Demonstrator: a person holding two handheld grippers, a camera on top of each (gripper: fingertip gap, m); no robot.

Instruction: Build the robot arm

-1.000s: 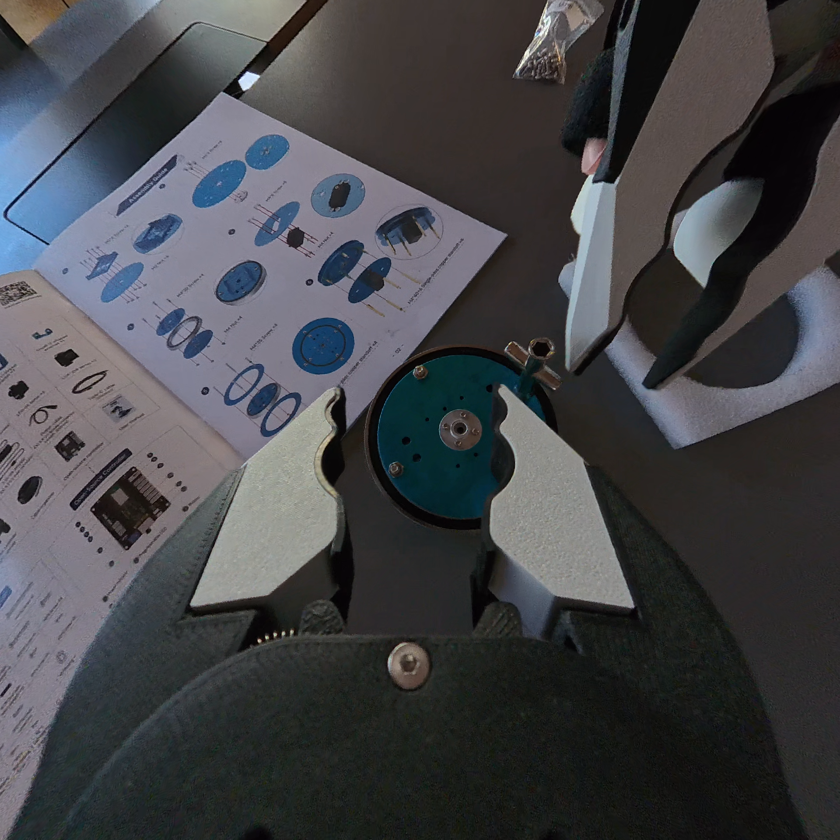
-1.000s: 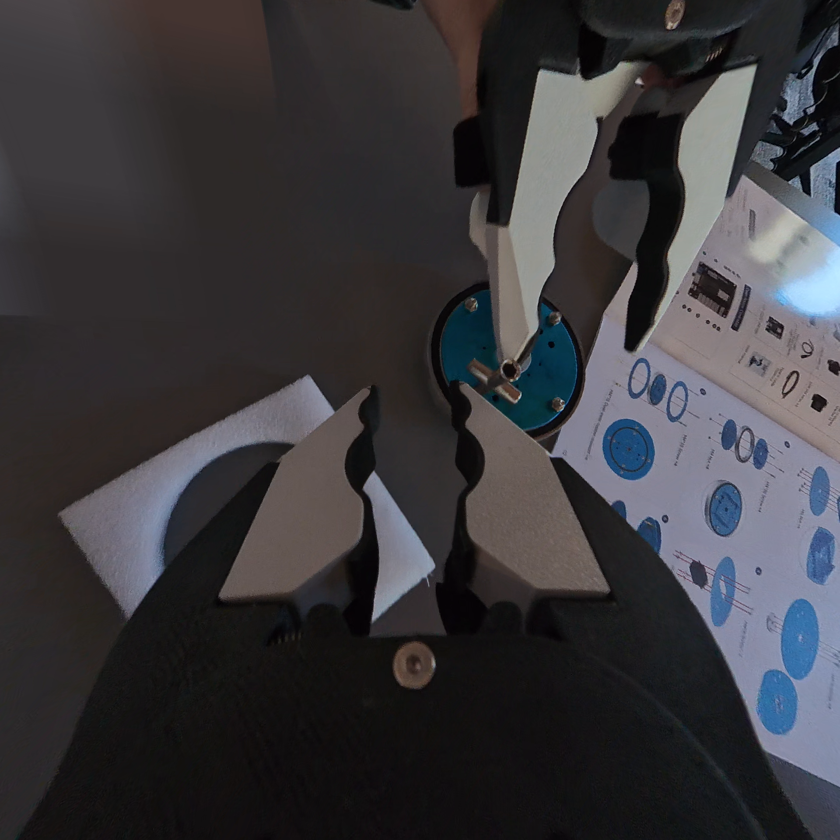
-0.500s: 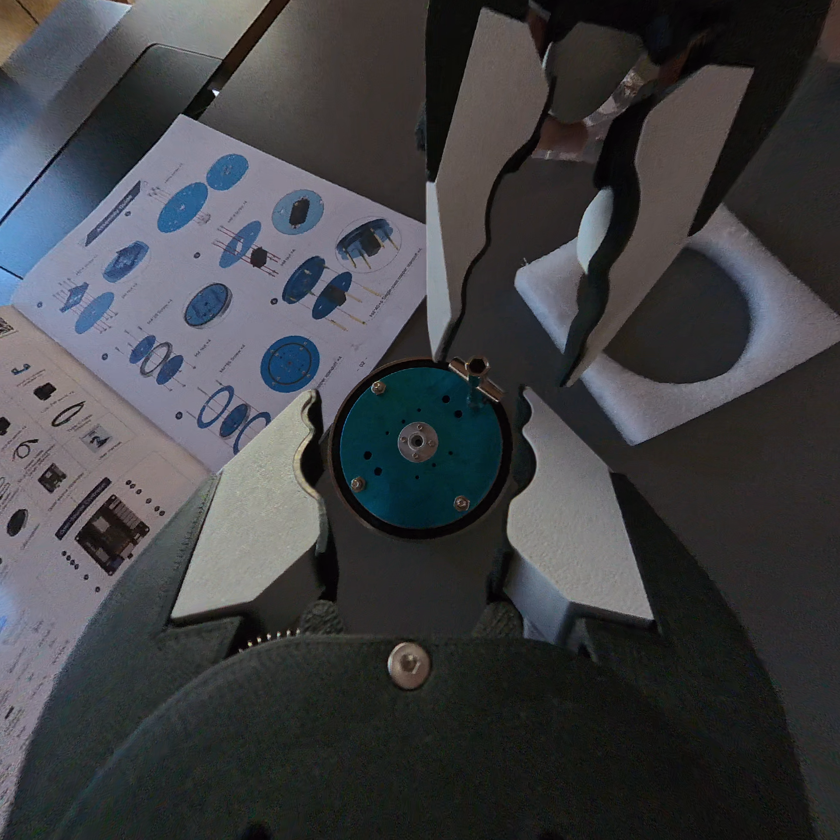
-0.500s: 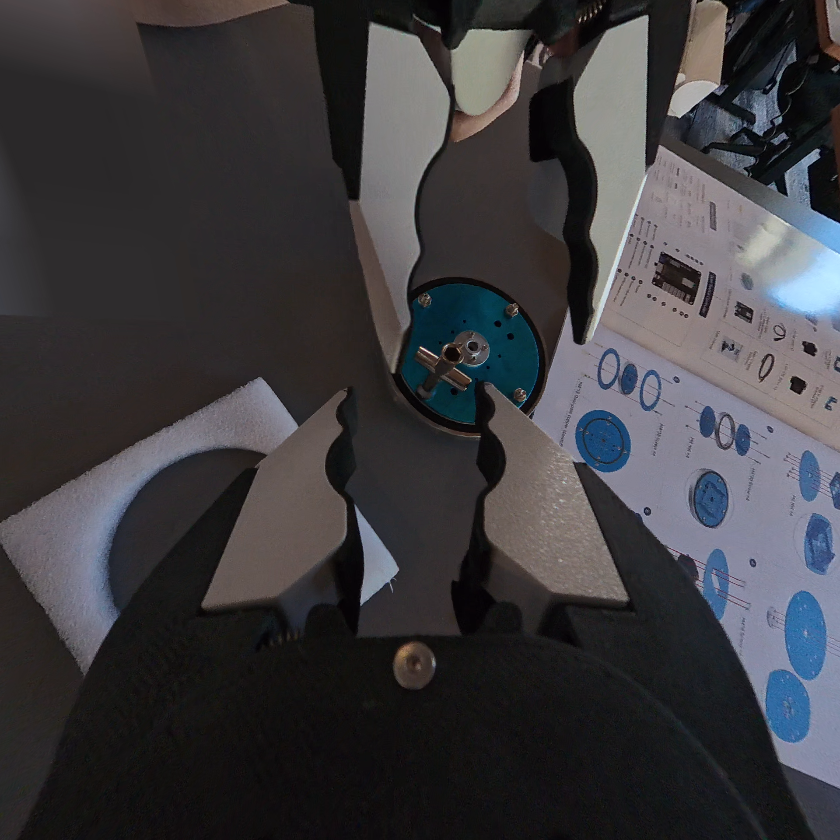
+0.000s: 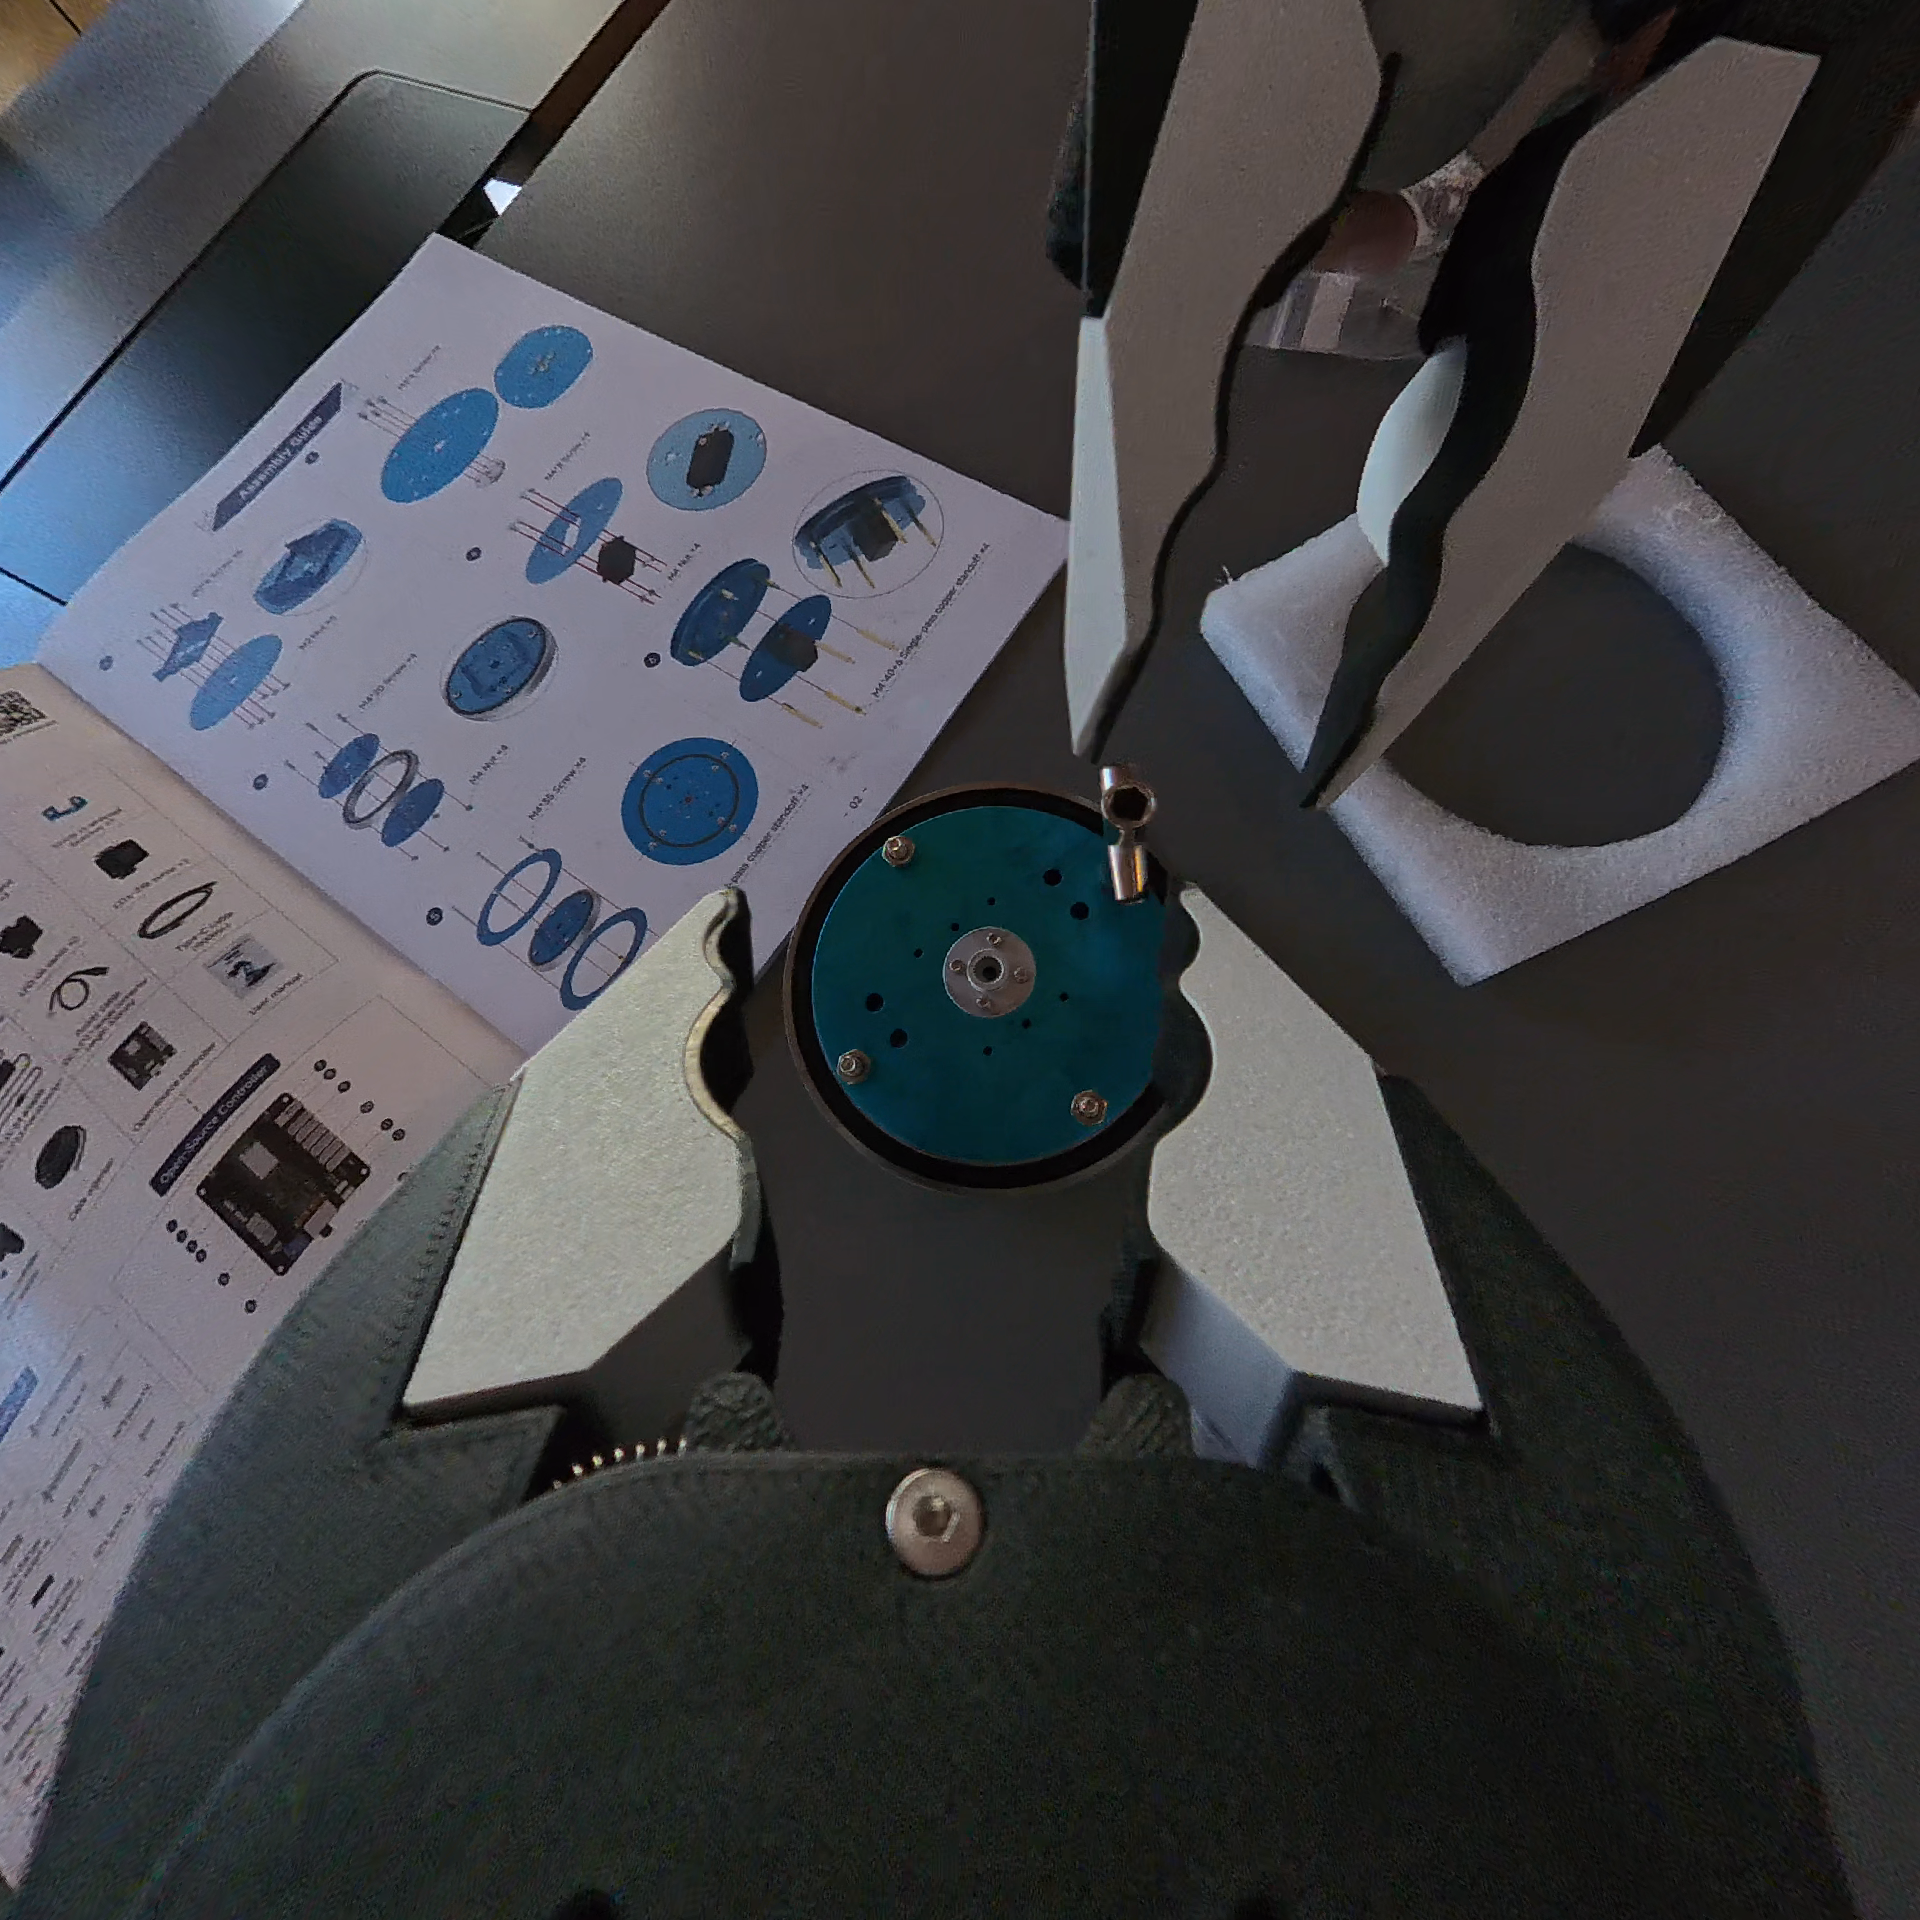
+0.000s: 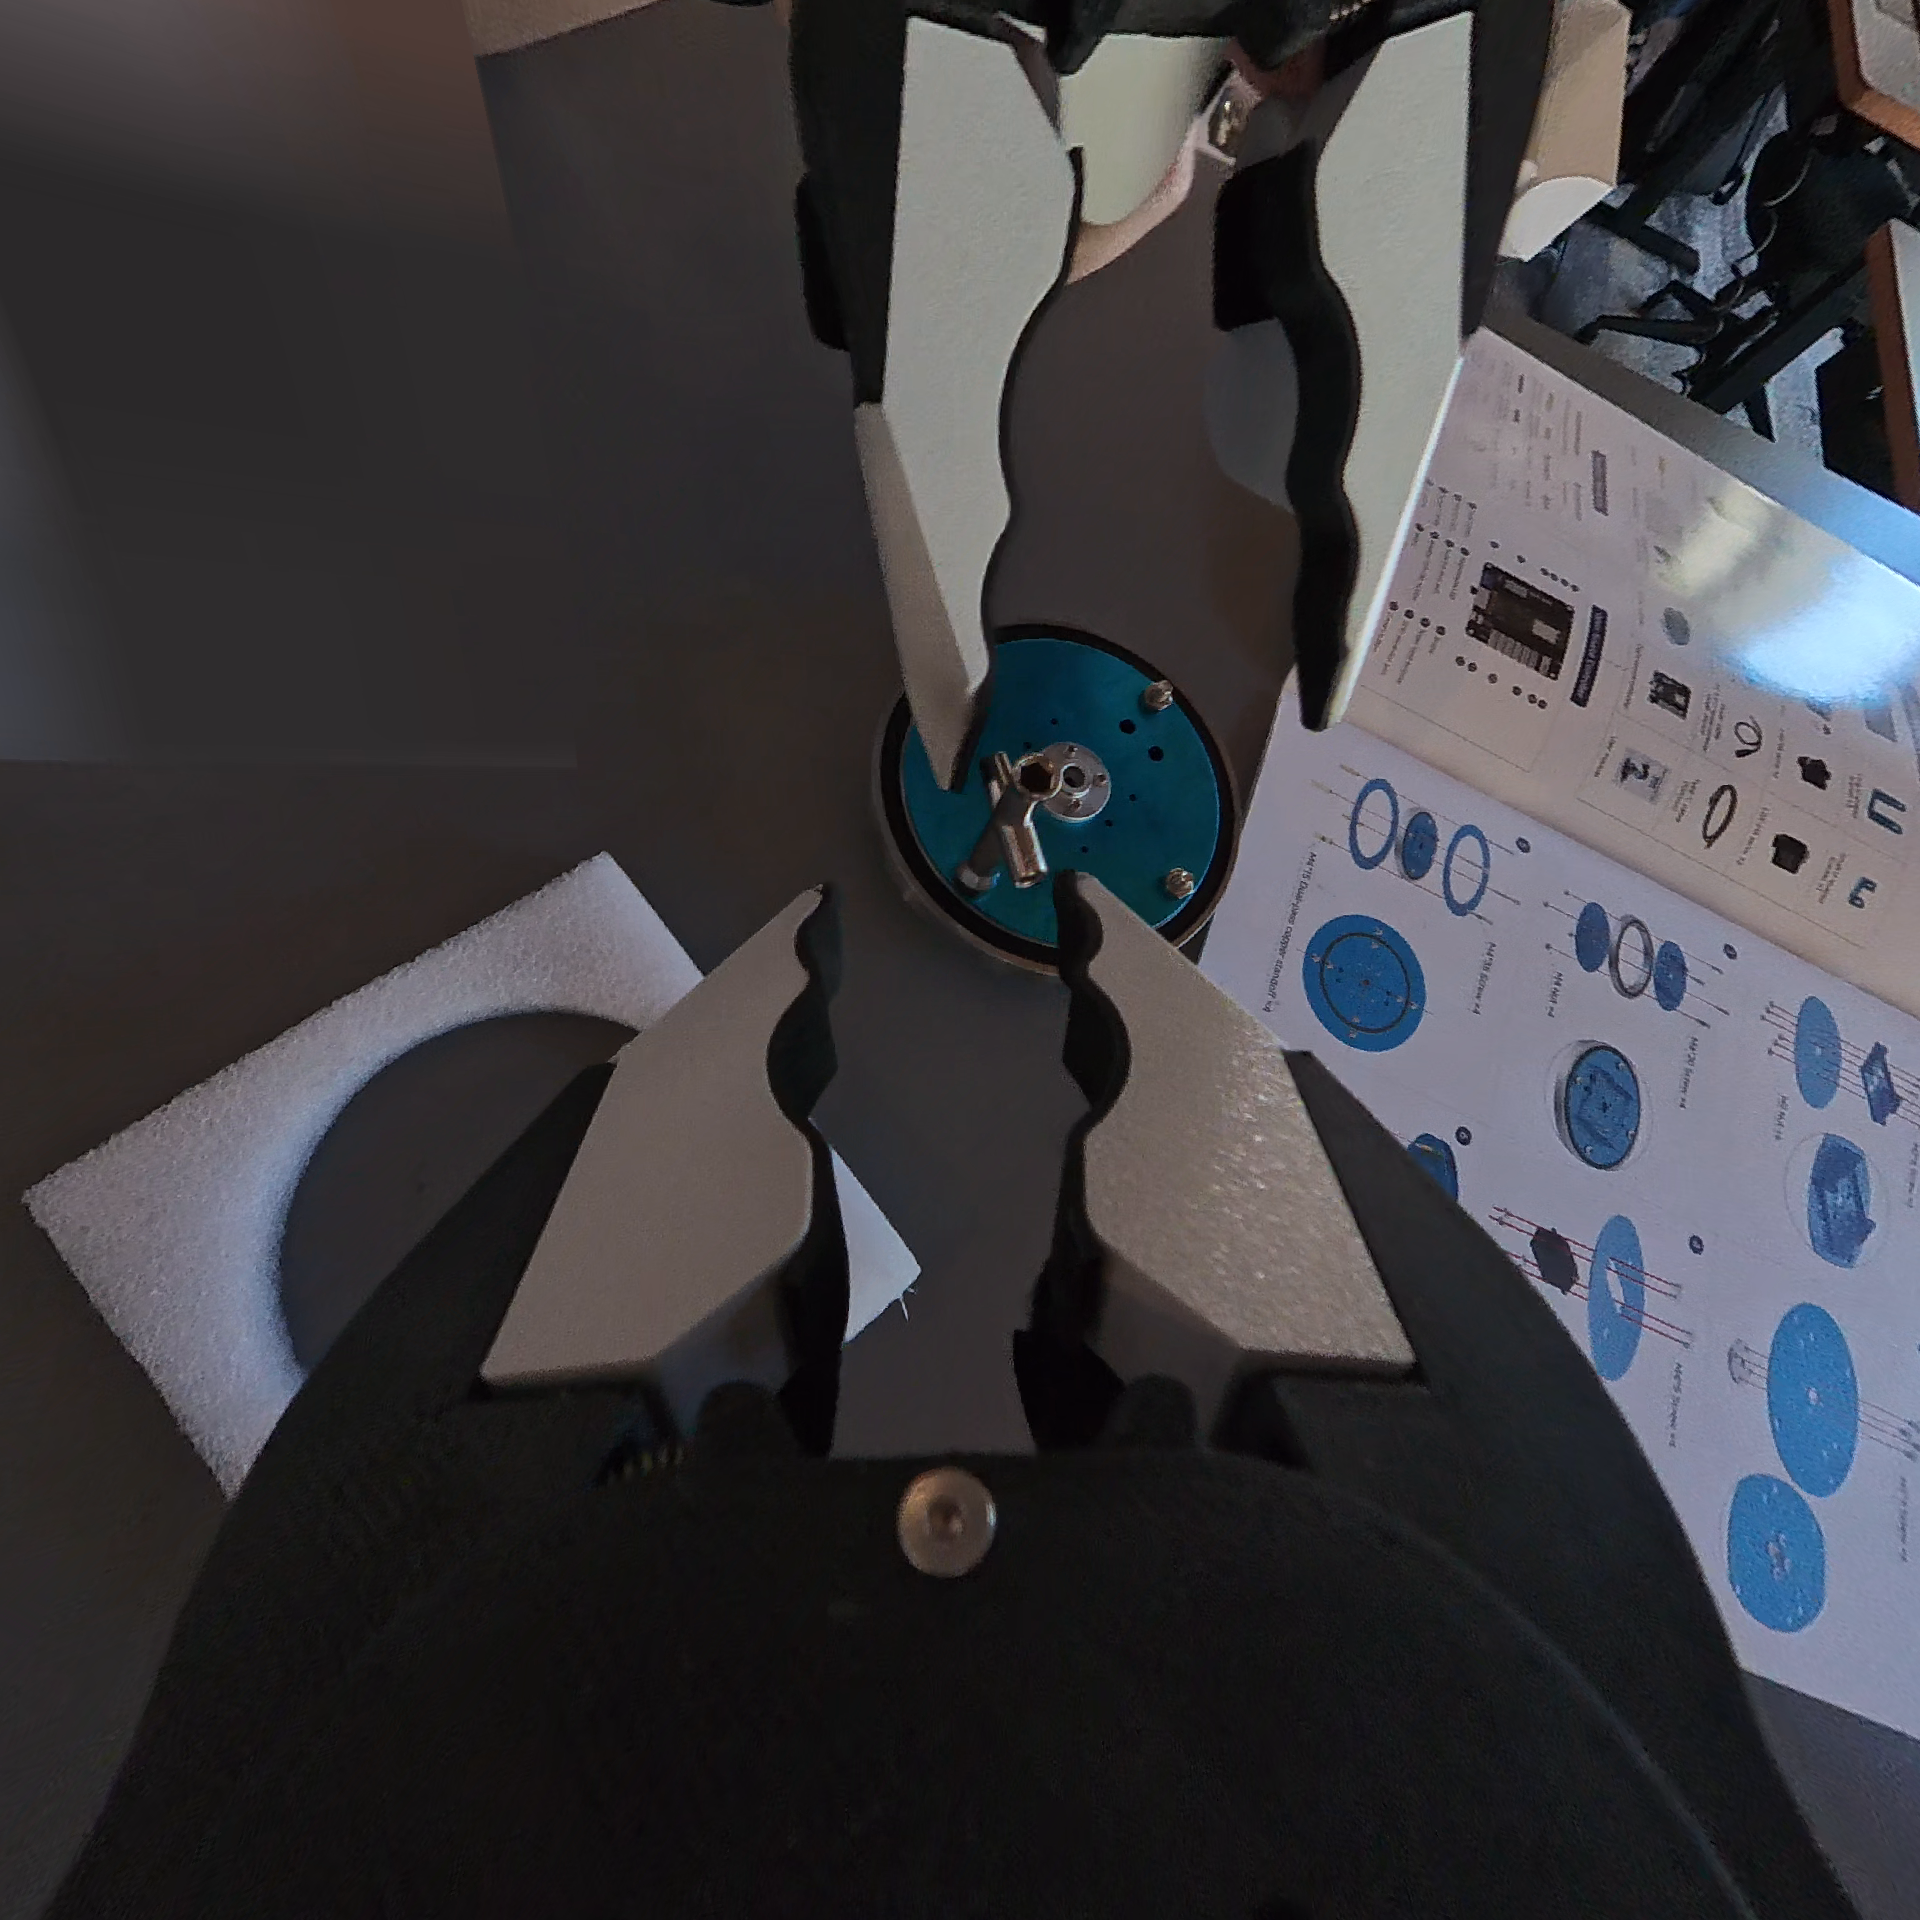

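A round blue plate in a black ring (image 5: pixel 935 1049) lies flat on the dark table. A small silver cross-shaped socket wrench (image 5: pixel 1127 842) stands on a screw at its far right edge. My left gripper (image 5: pixel 956 914) is open, with its fingers on either side of the plate; its right finger is close against the rim. My right gripper (image 6: pixel 945 894) is open and empty, with its tips just short of the wrench (image 6: pixel 1008 821) and the plate (image 6: pixel 1143 831). The right gripper (image 5: pixel 1205 769) also shows in the left wrist view, and the left gripper (image 6: pixel 1132 748) shows in the right wrist view.
An open printed manual (image 5: pixel 520 582) lies left of the plate; it also shows in the right wrist view (image 6: pixel 1558 935). A white foam square with a round hole (image 5: pixel 1455 904) lies to the right and shows in the right wrist view too (image 6: pixel 208 1195). A clear plastic bag (image 5: pixel 1320 312) lies beyond.
My left gripper opened wider and moved so that the plate sits between its fingers. My right gripper opened and came in toward the wrench. The wrench has turned.
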